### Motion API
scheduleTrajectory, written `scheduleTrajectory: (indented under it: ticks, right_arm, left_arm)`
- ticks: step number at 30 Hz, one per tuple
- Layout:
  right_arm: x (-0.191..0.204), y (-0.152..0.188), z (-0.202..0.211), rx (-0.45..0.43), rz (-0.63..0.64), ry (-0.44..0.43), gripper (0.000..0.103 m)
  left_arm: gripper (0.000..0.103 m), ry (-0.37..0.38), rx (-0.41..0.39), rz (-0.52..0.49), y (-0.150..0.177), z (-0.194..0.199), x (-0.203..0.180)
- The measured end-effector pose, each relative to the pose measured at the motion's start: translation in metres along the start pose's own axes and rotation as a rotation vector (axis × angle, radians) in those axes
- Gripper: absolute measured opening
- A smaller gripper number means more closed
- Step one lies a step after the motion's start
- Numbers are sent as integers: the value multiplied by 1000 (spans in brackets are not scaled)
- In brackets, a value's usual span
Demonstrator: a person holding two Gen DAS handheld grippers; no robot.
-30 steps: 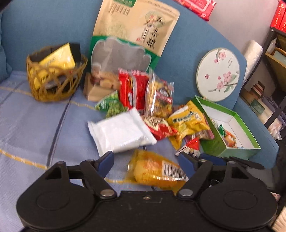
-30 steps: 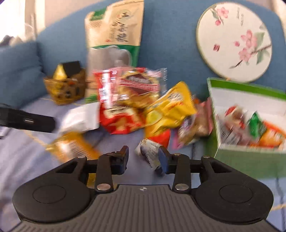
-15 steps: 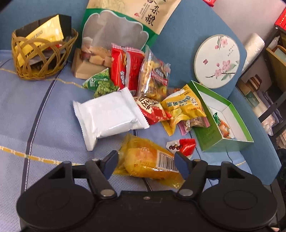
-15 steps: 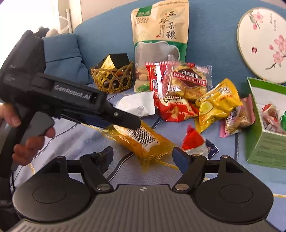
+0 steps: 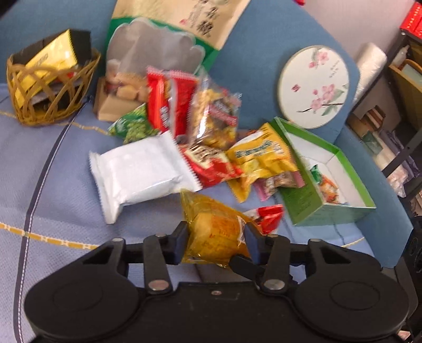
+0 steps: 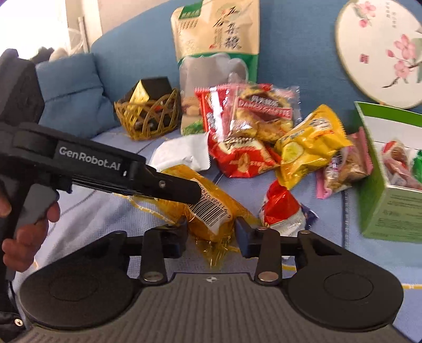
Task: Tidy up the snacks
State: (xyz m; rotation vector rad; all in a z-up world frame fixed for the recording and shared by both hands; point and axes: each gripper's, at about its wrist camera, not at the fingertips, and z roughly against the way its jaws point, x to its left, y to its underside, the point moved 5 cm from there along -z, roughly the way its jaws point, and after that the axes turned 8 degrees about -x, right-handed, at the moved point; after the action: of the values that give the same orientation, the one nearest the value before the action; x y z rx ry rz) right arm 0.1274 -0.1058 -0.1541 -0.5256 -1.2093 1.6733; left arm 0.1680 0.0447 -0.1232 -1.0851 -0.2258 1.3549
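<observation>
The orange packet [image 5: 216, 232] is clamped by left gripper [image 5: 216, 241] and right gripper [image 6: 211, 232], jaws just closed; a lift toward the green box [image 5: 329, 211] is judged next.

Daylight is bright and even; a window [image 6: 23, 23] at the right view's upper left blows out to white. Both views are softly motion-blurred (print on the packets [image 5: 211, 116] smears). Fisheye bends the edges. Glare streaks the red wrapper [image 6: 215, 105].
</observation>
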Motion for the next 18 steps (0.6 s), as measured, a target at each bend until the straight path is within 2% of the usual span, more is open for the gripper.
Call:
scheduleTrajectory:
  ticks: [4,8,13,18]
  right_arm:
    - [-8,-23,33,-99,10,39,66]
    - [-32,-51,65,-209,16,105,66]
    - [-80,-73,92,-291,17,222,65]
    - [-136,-75,111,-324,9,342,65]
  left_arm:
    - [56,56,-65,-52,-19,15,-36]
    - [56,143,-128,-116,-47,17,-80]
    - [55,249,-144,-174,-67,-10,-136]
    - [53,363,-126,-214,-71,-56,-190]
